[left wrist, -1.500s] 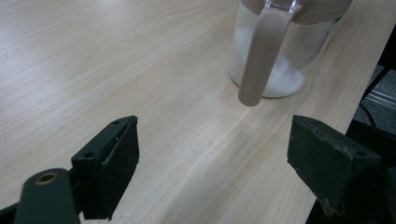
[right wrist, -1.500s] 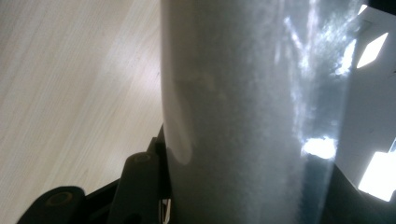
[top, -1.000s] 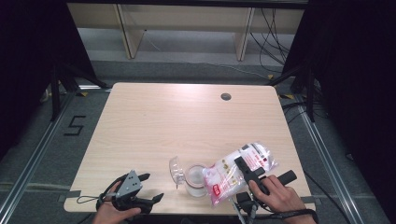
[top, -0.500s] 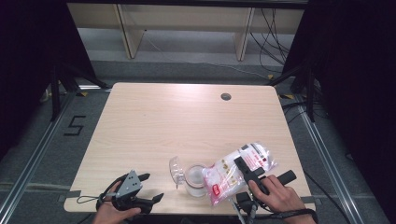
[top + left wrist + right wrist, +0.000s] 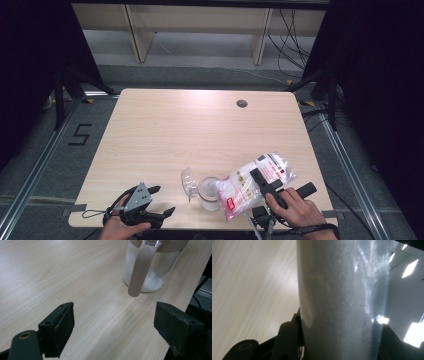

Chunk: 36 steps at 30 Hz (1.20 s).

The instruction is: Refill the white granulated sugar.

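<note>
At the near left corner of the wooden table (image 5: pixel 165 130), the left gripper (image 5: pixel 161 201) rests low over the edge with its jaws spread wide and nothing between them; in the left gripper view the two black pads frame bare wood, and the jar stands well beyond them. It takes no part in the pour but is near enough to steady the jar if needed.

Right of it, near the front edge, stands the clear glass jar (image 5: pixel 209 192), its hinged lid (image 5: pixel 188 181) swung open to the left. The left gripper view shows white granules (image 5: pixel 152 281) lying only in the bottom of it, so the filling looks far from done.

Further right, the plastic bag of white granules (image 5: pixel 250 182) lies tilted, its lower end at the jar's mouth and its upper end raised to the far right. The right gripper (image 5: pixel 264 184) has its jaws closed across the bag's middle, about half shut, clamping it; the right gripper view shows the translucent bag pressed between them.

To pour well, I judge the bag's opening should stay directly over the jar's mouth, the raised end lifted gradually so the granules run in a thin stream, and the grip kept firm without squeezing the contents out in a rush. Spilling over the rim onto the table is the main risk.
</note>
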### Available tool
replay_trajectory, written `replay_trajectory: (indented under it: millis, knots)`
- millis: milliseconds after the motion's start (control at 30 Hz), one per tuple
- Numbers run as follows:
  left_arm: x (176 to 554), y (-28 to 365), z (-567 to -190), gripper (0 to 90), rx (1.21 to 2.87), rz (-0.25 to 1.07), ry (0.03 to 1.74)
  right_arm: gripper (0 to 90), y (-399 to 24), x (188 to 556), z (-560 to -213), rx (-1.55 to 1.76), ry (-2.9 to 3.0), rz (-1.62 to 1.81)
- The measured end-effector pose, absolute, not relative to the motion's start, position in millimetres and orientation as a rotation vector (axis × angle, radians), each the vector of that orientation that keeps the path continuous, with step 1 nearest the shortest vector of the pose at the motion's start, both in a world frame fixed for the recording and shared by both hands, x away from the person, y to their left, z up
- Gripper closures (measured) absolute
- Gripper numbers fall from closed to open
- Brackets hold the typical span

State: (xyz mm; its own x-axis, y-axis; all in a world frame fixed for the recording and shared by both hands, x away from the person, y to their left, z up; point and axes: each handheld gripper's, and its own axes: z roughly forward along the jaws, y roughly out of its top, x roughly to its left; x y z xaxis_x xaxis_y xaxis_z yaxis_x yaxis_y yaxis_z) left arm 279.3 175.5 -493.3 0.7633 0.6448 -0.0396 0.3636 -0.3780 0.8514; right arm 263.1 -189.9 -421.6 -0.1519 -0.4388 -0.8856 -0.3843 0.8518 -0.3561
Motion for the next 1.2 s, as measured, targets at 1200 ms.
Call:
replay_trajectory:
  millis: [1200]
  knots:
    - [279.8,176.3,-493.2,16.6,2.021,0.380,0.753,63.4,-191.3,263.7,-424.4,-0.612,1.794,-0.041]
